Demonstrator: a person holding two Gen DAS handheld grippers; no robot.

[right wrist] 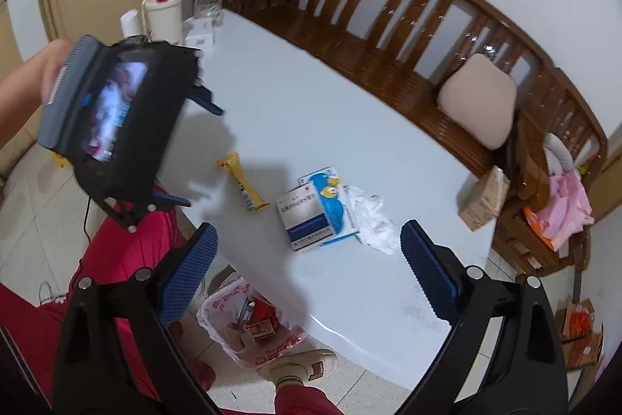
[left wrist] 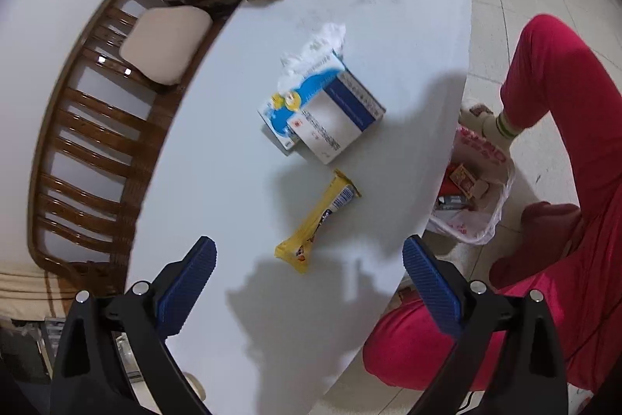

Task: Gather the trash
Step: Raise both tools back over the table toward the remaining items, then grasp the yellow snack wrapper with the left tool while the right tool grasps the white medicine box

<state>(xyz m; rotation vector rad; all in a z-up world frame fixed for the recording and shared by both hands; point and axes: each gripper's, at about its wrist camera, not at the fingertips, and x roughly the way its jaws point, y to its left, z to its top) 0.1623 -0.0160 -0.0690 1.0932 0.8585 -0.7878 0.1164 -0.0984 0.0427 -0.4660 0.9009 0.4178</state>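
A yellow snack wrapper [left wrist: 318,220] lies on the white table [left wrist: 408,18], just ahead of my open, empty left gripper [left wrist: 309,255]. Beyond it lie a white-and-blue medicine box [left wrist: 338,119], a blue cartoon packet [left wrist: 295,104] and a crumpled white tissue [left wrist: 317,51]. In the right wrist view the wrapper [right wrist: 243,186], box [right wrist: 307,220], packet [right wrist: 330,199] and tissue [right wrist: 369,220] lie ahead of my open, empty right gripper [right wrist: 309,244]. A white plastic trash bag [right wrist: 248,331] with some trash inside sits on the floor by the table edge; it also shows in the left wrist view [left wrist: 474,193]. The left gripper [right wrist: 194,150] appears at the left.
A wooden bench [right wrist: 388,37] with a beige cushion [right wrist: 478,104] runs along the table's far side. A cardboard box [right wrist: 484,199] sits at the table's end. A thermos [right wrist: 163,12], glass [right wrist: 208,10] and small white box [right wrist: 200,34] stand at the other corner. Red-clothed legs [left wrist: 563,181] and a foot [right wrist: 303,364] are beside the bag.
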